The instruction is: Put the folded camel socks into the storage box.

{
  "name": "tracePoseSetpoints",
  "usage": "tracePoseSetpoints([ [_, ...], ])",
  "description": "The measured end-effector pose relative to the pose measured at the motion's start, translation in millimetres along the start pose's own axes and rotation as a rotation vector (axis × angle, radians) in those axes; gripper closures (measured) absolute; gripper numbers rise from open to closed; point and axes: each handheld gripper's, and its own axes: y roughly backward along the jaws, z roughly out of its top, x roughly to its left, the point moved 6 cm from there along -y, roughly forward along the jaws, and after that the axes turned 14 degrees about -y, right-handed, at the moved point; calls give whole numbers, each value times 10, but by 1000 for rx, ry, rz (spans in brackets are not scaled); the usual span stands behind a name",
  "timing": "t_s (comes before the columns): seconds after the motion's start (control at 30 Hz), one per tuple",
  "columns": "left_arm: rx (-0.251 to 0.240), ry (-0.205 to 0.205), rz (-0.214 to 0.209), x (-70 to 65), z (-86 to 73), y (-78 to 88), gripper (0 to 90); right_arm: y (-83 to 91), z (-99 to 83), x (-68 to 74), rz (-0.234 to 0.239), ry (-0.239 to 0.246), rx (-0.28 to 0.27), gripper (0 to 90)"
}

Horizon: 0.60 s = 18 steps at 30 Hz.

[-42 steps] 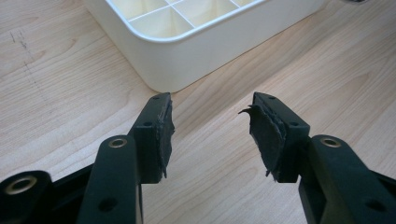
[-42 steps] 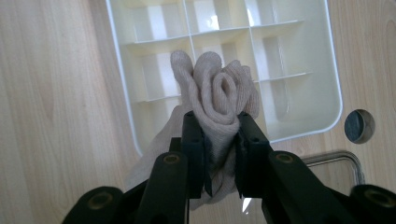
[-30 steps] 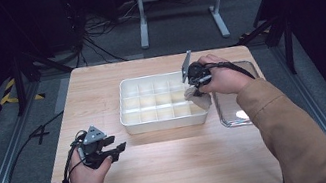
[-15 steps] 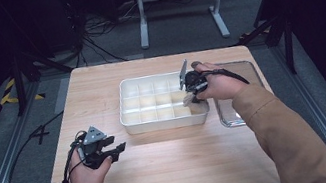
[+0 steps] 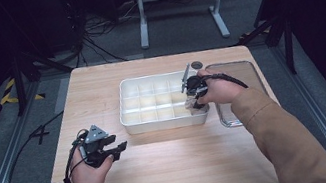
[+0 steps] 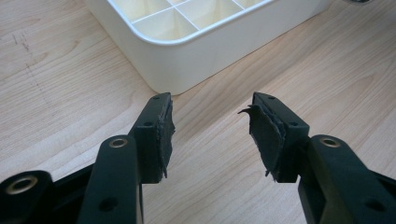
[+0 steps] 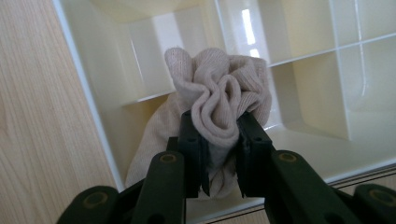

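Jaws of my right gripper [image 7: 219, 140] pinch bunched sock [image 7: 219, 100] over organizer tray [image 5: 130, 120] corner cell; soft, light, grab thick folds. Left gripper [image 6: 212, 135] jaws open, empty.

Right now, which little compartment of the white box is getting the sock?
The near right corner compartment of the white box: the right gripper holds the beige sock there; the other compartments look empty.

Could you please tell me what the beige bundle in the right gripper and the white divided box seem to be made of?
The beige bundle looks like soft knitted fabric, possibly a sock: fine ribbing, matte, crumpling into folds between the right gripper jaws. The white divided box appears to be moulded plastic, smooth and glossy: light glints on its thin partition walls and rounded corners.
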Motion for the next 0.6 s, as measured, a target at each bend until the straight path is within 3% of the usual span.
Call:
tracePoseSetpoints([
  [0.23, 5, 13, -4, -13, -2, 0, 499, -98, -51, 6, 14, -23, 20, 746],
  [0.6, 9, -1, -8, -15, 10, -25, 499, -277, -96, 38, 12, -32, 74, 749],
])
